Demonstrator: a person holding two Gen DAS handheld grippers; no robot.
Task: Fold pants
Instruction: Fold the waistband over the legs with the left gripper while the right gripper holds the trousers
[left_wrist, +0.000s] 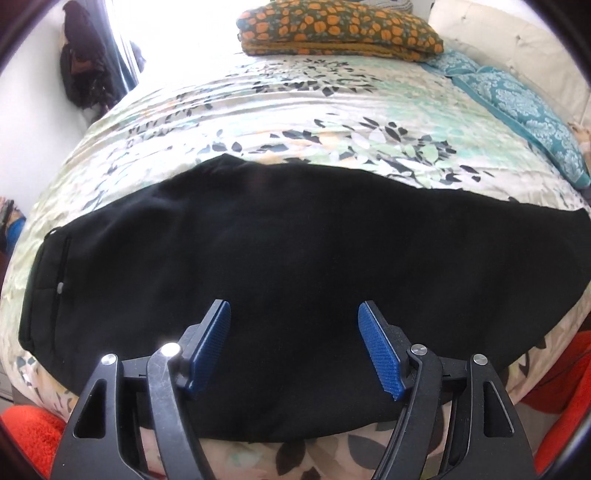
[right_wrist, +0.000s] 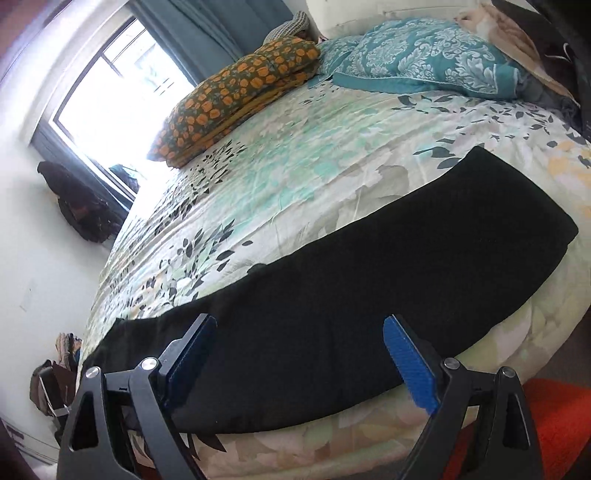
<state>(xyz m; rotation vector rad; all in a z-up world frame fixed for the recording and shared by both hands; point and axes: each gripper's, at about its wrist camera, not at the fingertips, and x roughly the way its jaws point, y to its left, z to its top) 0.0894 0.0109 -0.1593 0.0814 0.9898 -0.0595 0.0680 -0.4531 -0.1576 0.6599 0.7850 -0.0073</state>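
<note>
on the bed (left_wrist: 280, 110), near its front edge, lie the black pants (left_wrist: 295, 258). they are spread out long and flat across the flowery bed cover (right_wrist: 295, 177), from one side to the other. in the left wrist view the waist end is on the left, with a small pale button (left_wrist: 60, 286) showing on it. the other end reaches far to the right.

the left gripper (left_wrist: 294, 314) hangs over the near part of the pants and points down at them. its two blue pads (left_wrist: 378, 354) stand wide apart. nothing is between them but air, and they hold nothing.

the right gripper (right_wrist: 300, 328) is over the pants too, seen from a slanted side. its blue pads (right_wrist: 410, 365) are also spread wide, with no cloth pinched in them. i cannot tell if the tips touch the pants.

at the far side of the bed sits a folded blanket with orange flowers (right_wrist: 236, 92). next to it is a teal pillow with white swirls (right_wrist: 424, 55). behind them is a bright window (right_wrist: 122, 88) with a dark blue curtain (right_wrist: 207, 33). a dark bag (right_wrist: 81, 199) sits by the white wall under the window. something bright red (right_wrist: 554, 417) is on the floor by the front of the bed.
</note>
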